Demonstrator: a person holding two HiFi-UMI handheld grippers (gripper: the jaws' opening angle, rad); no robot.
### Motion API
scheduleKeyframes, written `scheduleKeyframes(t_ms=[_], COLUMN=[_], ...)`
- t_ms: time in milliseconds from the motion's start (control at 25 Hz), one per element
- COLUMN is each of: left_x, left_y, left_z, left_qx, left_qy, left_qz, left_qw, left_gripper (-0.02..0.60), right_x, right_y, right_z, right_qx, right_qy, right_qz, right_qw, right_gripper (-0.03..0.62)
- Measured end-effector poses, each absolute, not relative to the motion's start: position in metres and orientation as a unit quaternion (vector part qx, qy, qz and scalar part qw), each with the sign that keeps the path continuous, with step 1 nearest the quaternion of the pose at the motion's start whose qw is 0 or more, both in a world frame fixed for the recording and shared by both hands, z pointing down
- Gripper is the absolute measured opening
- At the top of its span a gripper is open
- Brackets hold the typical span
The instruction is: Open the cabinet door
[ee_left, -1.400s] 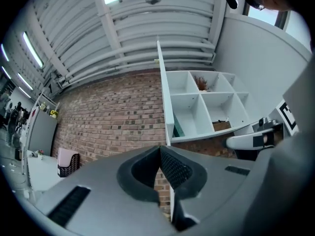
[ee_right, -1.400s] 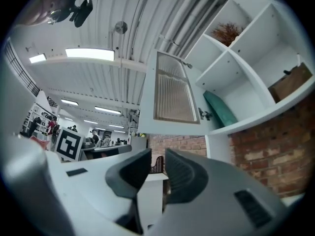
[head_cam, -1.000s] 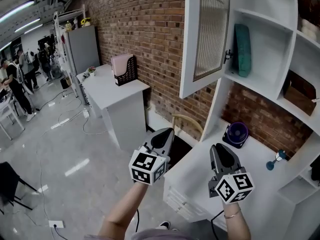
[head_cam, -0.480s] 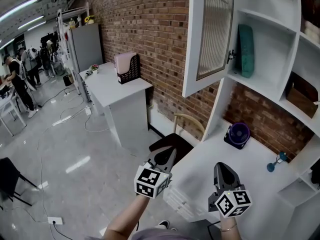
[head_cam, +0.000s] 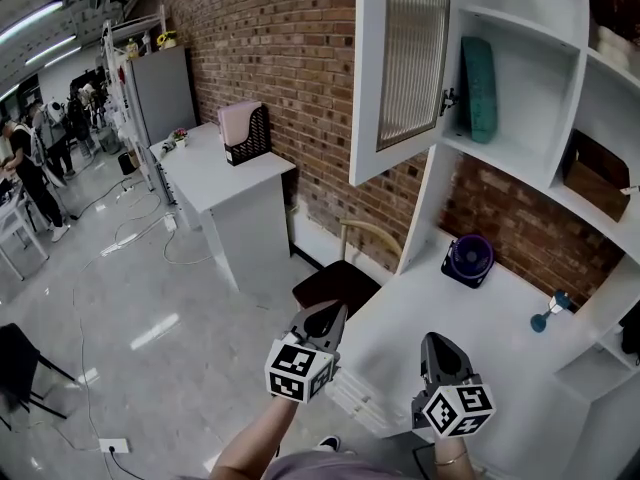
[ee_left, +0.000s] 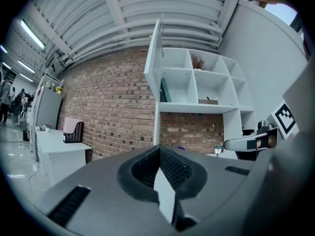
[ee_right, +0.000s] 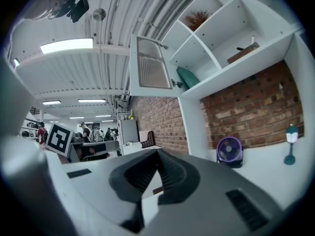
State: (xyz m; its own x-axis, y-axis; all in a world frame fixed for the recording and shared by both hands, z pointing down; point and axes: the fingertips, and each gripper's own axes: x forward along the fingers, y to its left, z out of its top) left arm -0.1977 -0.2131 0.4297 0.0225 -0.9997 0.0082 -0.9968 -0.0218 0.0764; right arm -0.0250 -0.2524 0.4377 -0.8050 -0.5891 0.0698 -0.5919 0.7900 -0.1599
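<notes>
Brick wall (head_cam: 270, 38) behind, cabinet door (head_cam: 400, 68) swung wide above the bench (head_cam: 500, 318). Left tool (head_cam: 335, 314) is clenched on nothing. Right tool (head_cam: 437, 341) just closed, empty too.

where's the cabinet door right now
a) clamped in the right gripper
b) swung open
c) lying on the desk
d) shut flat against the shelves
b, the door stands swung out from the shelves, so the teal thing behind it shows.
</notes>
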Motion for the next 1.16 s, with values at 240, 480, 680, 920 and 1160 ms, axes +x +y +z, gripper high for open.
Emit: scheduleKeyframes(t_ms=[240, 480, 680, 920, 1160], left_x=[-0.19, -0.188, -0.189, -0.192, -0.192], left_y=[-0.212, -0.209, -0.208, -0.203, -0.201], left_z=[0.44, 0.444, 0.445, 0.443, 0.444], left_qx=[0.716, 0.715, 0.713, 0.711, 0.712], left_qy=[-0.697, -0.697, -0.699, -0.7, -0.7], left_qz=[-0.025, -0.028, -0.03, -0.031, -0.031], left_qw=[0.044, 0.053, 0.052, 0.051, 0.054], left_gripper=[0.002, 0.002, 0.002, 0.002, 0.002], right_x=[-0.012, -0.004, -0.006, -0.009, -0.009], right_y=[-0.253, -0.251, -0.252, -0.249, -0.247], right_z=[0.444, 0.448, 0.451, 0.448, 0.45], right_qx=[0.323, 0.33, 0.327, 0.327, 0.328], right_qy=[-0.942, -0.939, -0.94, -0.941, -0.94], right_qz=[0.094, 0.094, 0.093, 0.089, 0.091], right_qw=[0.013, 0.021, 0.026, 0.025, 0.027], right_gripper=[0.002, 0.002, 0.002, 0.002, 0.002])
